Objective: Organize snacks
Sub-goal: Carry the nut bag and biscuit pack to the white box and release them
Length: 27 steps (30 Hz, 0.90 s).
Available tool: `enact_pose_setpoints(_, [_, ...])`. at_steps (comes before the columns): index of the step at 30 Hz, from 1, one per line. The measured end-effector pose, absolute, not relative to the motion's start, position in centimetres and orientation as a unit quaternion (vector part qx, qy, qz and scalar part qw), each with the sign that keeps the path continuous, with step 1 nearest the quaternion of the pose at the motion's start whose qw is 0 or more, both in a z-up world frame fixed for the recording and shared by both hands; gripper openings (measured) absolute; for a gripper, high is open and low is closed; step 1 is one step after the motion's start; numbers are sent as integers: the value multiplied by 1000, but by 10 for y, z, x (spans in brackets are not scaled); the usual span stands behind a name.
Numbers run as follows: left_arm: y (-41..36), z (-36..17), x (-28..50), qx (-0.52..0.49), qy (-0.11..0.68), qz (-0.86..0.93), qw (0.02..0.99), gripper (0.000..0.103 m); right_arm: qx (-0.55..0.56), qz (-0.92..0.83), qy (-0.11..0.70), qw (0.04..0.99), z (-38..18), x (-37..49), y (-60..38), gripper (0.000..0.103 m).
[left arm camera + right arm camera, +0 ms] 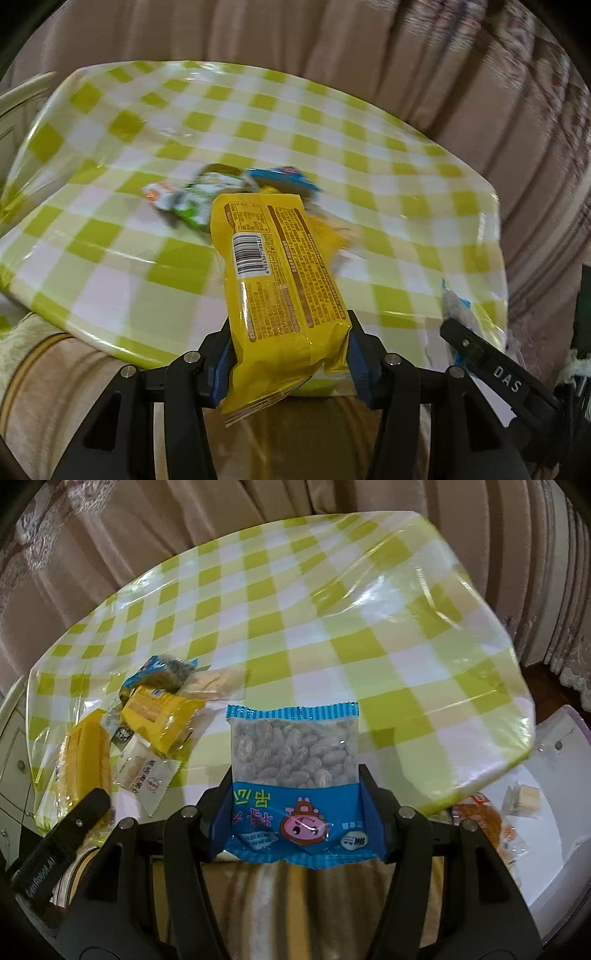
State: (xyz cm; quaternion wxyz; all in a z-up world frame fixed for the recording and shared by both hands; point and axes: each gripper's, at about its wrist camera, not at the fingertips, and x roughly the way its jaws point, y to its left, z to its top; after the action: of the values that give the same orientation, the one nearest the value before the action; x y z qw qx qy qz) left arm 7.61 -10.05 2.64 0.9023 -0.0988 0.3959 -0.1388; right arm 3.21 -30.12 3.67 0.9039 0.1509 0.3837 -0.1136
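Note:
My left gripper is shut on a yellow snack packet, held barcode side up above the near edge of the green-checked table. My right gripper is shut on a blue bag of seeds with a clear window, held upright over the table's near edge. A heap of loose snack packets lies on the table to the left in the right wrist view. It also shows in the left wrist view, blurred, beyond the yellow packet.
A white container with several packets in it sits low at the right, beside the table. Beige curtains hang behind the table. A padded seat lies under both grippers. The other gripper shows at the frame edges.

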Motion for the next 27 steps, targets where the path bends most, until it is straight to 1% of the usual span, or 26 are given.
enact_pose_setpoints(14, [-197, 35, 44, -59, 402, -271, 873, 53, 184, -165, 366, 897, 42, -27, -375, 63])
enact_pose_setpoints(27, [-298, 31, 11, -5, 424, -398, 814, 53, 190, -269, 381, 864, 19, -85, -459, 63])
